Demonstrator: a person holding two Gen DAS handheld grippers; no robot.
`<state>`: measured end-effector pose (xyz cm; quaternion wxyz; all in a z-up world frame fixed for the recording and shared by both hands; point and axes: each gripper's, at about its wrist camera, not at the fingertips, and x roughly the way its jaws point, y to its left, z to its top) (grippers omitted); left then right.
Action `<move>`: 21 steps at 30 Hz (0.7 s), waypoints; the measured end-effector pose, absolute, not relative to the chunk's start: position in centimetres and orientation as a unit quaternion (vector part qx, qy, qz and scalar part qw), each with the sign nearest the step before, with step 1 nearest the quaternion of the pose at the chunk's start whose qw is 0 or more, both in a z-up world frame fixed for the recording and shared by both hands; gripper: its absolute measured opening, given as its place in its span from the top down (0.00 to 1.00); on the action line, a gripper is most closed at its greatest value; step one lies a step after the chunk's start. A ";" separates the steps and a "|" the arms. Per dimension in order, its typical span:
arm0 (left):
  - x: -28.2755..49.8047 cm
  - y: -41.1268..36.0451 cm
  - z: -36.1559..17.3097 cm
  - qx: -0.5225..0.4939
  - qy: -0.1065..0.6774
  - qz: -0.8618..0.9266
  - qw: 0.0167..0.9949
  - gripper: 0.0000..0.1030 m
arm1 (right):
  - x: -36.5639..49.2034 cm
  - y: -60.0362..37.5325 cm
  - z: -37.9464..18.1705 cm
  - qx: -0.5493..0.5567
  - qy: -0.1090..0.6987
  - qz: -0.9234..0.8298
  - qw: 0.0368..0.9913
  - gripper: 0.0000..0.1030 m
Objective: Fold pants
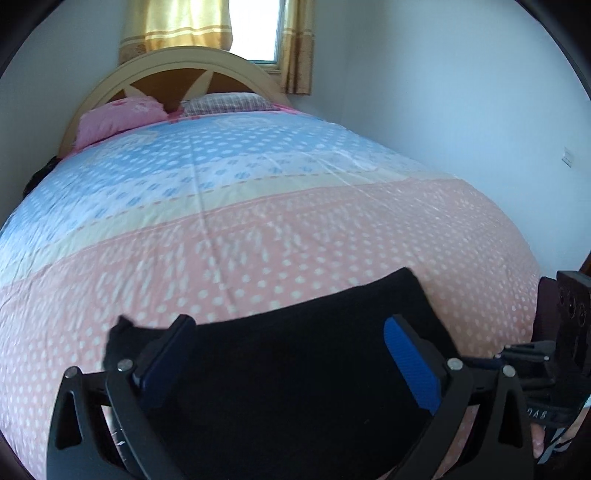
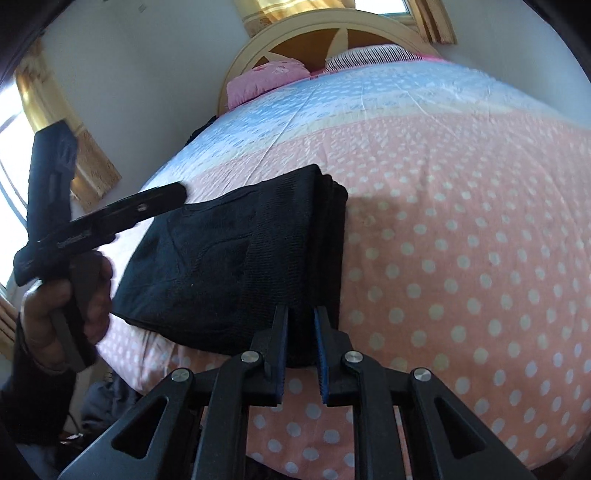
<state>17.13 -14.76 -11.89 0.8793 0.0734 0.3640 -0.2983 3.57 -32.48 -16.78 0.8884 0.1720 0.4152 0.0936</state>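
The black pants (image 2: 236,258) lie folded into a thick rectangle on the pink polka-dot bedspread (image 2: 461,240) near the bed's foot edge. My right gripper (image 2: 301,321) is shut on the near right edge of the folded pants. My left gripper (image 1: 288,343) is open, its blue pads spread wide over the pants (image 1: 295,369). In the right wrist view the left gripper (image 2: 162,195) reaches in from the left, held in a hand, with its tip at the far left corner of the pants.
The bed has a blue and pink dotted cover (image 1: 258,221), a pink pillow (image 1: 118,118) and a checked pillow (image 1: 225,101) at the curved headboard (image 1: 177,70). White walls stand close on both sides. A curtained window (image 1: 255,26) is behind the headboard.
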 end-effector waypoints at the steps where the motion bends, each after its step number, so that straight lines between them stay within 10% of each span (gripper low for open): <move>1: 17.5 -16.6 -12.3 0.083 0.374 -0.310 0.870 0.00 | 3.7 -32.8 -17.0 0.187 0.418 0.097 0.884 0.86; 16: 20.7 -23.8 -16.0 0.088 0.482 -0.340 0.803 0.00 | 3.1 -32.0 -17.4 0.177 0.414 0.108 0.886 0.81; 21: 18.2 -17.3 -11.4 0.055 0.409 -0.333 0.848 0.00 | 1.9 -32.7 -16.5 0.182 0.386 0.102 0.899 0.46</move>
